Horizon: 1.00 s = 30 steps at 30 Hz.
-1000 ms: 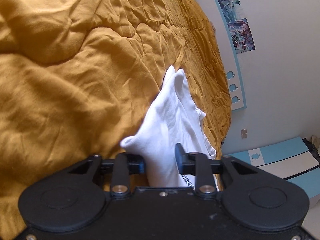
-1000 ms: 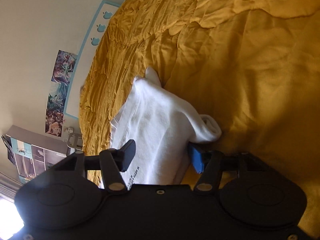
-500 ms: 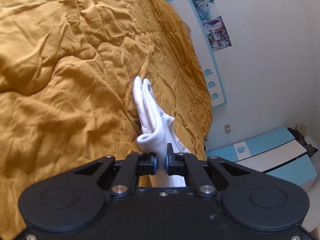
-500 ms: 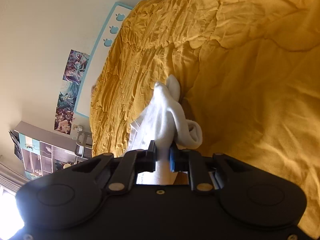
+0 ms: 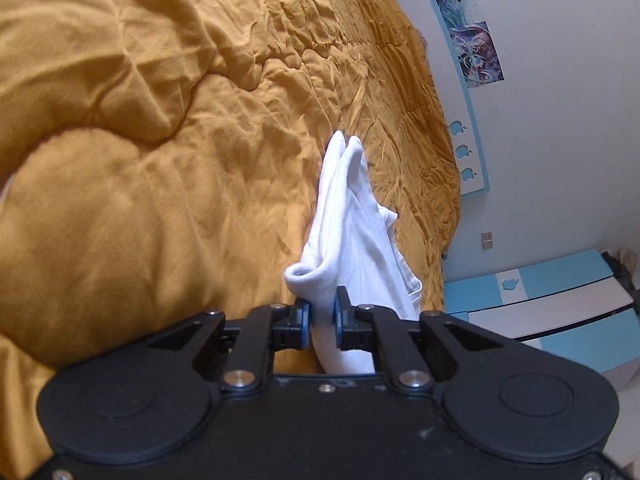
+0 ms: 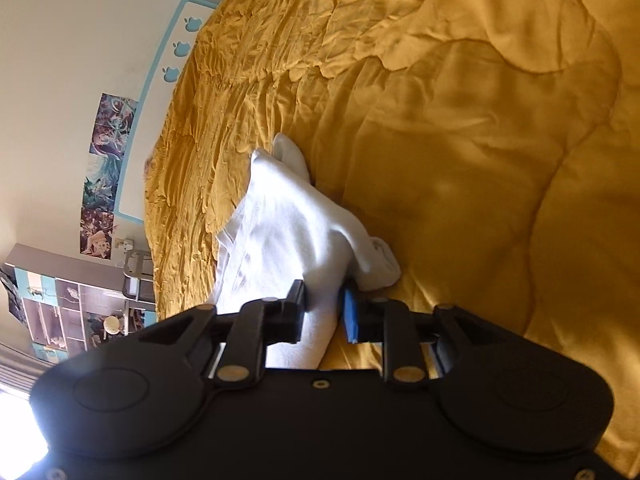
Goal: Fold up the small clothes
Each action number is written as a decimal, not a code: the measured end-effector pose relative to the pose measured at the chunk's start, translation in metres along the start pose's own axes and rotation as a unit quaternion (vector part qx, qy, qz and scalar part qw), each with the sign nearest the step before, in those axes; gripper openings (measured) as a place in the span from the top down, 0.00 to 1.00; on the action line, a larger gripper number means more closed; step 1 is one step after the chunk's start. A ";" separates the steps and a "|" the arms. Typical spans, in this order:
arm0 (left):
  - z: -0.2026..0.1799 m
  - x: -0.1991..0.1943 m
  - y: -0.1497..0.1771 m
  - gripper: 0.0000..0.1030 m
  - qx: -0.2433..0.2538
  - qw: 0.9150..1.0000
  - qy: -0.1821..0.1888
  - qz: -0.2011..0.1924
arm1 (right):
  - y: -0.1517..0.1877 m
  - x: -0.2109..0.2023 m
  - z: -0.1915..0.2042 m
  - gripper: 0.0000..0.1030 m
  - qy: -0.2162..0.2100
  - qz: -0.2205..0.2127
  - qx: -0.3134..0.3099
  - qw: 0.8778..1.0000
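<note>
White garment (image 5: 352,232): soft, bunched folds | left hand-held gripper (image 5: 321,318), right hand-held gripper (image 6: 323,312): opening, cloth between | quilt (image 5: 160,160): wrinkled mustard

White garment (image 5: 352,240), bunched, draped lengthwise, far end on mustard bedspread (image 5: 160,180).

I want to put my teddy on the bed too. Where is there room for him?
Lots of room. The yellow blanket is bare everywhere except where the white cloth hangs. The widest free patch is the puffy part away from the wall. Only the strip between the cloth and the wall-side edge is narrow.
</note>
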<state>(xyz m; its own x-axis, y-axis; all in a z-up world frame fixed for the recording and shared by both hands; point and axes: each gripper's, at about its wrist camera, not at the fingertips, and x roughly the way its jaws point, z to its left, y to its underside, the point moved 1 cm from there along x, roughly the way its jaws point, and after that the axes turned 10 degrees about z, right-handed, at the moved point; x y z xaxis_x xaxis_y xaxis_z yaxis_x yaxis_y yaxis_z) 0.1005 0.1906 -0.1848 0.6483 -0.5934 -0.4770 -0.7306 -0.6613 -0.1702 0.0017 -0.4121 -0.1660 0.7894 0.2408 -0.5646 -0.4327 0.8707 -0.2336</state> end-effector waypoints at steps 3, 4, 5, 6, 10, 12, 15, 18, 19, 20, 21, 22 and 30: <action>-0.024 -0.021 -0.006 0.77 0.073 0.994 -0.067 -0.037 | -0.003 -0.019 0.021 0.59 0.048 -0.037 -0.093 0.994; -0.032 -0.028 -0.008 0.74 0.093 0.990 -0.089 -0.055 | -0.004 -0.025 0.035 0.56 0.075 -0.058 -0.144 0.985; -0.042 -0.032 -0.011 0.73 0.112 0.986 -0.103 -0.071 | -0.005 -0.027 0.047 0.48 0.092 -0.074 -0.182 0.976; -0.053 -0.034 -0.017 0.72 0.136 0.982 -0.102 -0.084 | -0.005 -0.027 0.060 0.45 0.097 -0.086 -0.215 0.968; -0.078 -0.010 -0.050 0.58 0.176 0.978 -0.077 -0.078 | 0.011 0.002 0.122 0.43 0.067 -0.063 -0.351 0.932; -0.081 0.008 -0.071 0.58 0.185 0.977 -0.082 -0.070 | 0.037 0.029 0.152 0.34 0.060 -0.033 -0.436 0.897; -0.076 0.040 -0.104 0.58 0.188 0.977 -0.093 -0.031 | 0.073 0.065 0.177 0.34 0.031 0.023 -0.503 0.863; -0.075 0.071 -0.126 0.58 0.204 0.970 -0.133 -0.001 | 0.122 0.099 0.198 0.34 0.040 0.069 -0.591 0.803; -0.074 0.082 -0.132 0.58 0.213 0.966 -0.149 0.009 | 0.138 0.106 0.202 0.34 0.048 0.072 -0.621 0.779; -0.072 0.089 -0.135 0.58 0.217 0.963 -0.158 0.016 | 0.154 0.112 0.205 0.34 0.056 0.073 -0.651 0.753; -0.070 0.096 -0.138 0.58 0.219 0.962 -0.163 0.025 | 0.172 0.115 0.206 0.34 0.063 0.075 -0.683 0.724; -0.067 0.103 -0.140 0.58 0.218 0.962 -0.164 0.033 | 0.187 0.118 0.206 0.34 0.069 0.076 -0.710 0.697; -0.068 0.133 -0.142 0.57 0.245 0.952 -0.176 0.056 | 0.284 0.124 0.175 0.25 0.097 0.035 -0.867 0.487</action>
<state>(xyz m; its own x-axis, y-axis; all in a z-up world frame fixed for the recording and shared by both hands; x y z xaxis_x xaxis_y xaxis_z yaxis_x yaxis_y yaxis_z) 0.3045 0.1744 -0.1658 0.5121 -0.3995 -0.7604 -0.8587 -0.2580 -0.4428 0.0528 -0.0601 -0.1643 0.7628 0.0516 -0.6446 -0.3061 -0.8493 -0.4302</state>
